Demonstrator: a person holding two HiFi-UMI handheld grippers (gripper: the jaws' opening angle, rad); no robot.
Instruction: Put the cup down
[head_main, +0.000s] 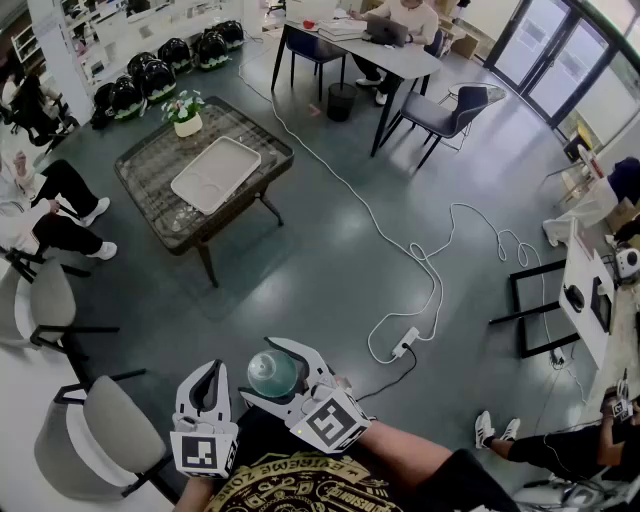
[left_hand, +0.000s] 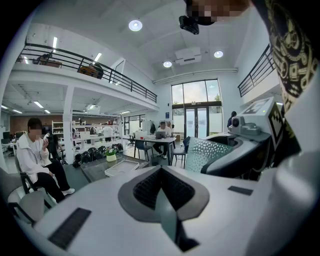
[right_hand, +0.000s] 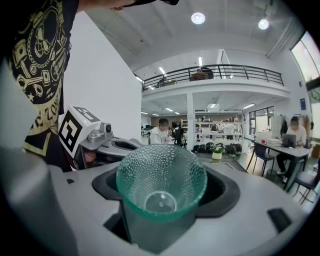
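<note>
My right tool (head_main: 283, 358) is closed on the green dimpled cup (right_hand: 161, 182). The cup is empty, and its mouth faces back along the jaws toward me. My left tool (left_hand: 161, 175) is pinched together with nothing in it, just beside the right one. I judge I am at the carrying step, as the cup is up in the air close to my chest. The bench (head_main: 150, 165) is well apart across the floor. It holds an empty white tray (head_main: 215, 173) near its middle and a flower pot (head_main: 186, 112) at a far corner. Next I must reach it, turn the cup base-down, lower it and let go.
</note>
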